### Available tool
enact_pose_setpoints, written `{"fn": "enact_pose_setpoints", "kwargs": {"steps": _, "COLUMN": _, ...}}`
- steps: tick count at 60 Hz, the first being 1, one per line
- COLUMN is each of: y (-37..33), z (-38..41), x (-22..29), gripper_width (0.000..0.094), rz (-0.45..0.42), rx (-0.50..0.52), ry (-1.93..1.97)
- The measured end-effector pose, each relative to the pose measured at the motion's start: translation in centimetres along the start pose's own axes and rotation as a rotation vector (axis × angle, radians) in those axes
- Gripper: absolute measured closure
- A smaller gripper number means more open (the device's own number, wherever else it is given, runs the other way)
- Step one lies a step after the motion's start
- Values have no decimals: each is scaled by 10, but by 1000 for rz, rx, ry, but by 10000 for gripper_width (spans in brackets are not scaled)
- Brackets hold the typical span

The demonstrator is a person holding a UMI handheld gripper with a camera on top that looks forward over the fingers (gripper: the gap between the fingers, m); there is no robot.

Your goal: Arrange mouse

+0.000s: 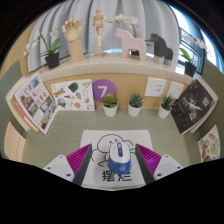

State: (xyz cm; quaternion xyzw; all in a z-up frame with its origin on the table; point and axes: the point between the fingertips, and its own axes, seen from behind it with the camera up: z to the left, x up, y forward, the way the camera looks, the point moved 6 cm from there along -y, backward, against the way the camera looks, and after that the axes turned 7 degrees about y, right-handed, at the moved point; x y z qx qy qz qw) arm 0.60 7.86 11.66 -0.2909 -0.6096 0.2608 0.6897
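Note:
A white and blue mouse (120, 153) lies on a white mouse mat (100, 166) printed with a cartoon figure and black characters, on the green desk. My gripper (115, 160) is open, with its magenta pads (80, 158) on either side of the mat. The mouse stands between the fingers with a gap on each side, a little nearer the right finger (148, 157). It rests on the mat, not lifted.
Beyond the mat stand two small potted plants (110, 104) and a purple disc marked 7 (82, 92) against a raised shelf. The shelf holds wooden hands, horse figures (128, 42) and plants. Magazines (35, 102) lean at the left and a dark board (190, 104) at the right.

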Motion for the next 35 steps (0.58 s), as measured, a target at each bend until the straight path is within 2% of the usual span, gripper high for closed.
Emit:
{"fn": "enact_pose_setpoints", "kwargs": {"steps": 15, "y": -106, "z": 27, "x": 19, "gripper_width": 71, "rz": -150, "rx": -35, "ry": 6}}
{"fn": "enact_pose_setpoints", "kwargs": {"steps": 35, "y": -205, "z": 63, "x": -28, "gripper_width": 71, "rz": -222, "rx": -58, "ry": 36}}
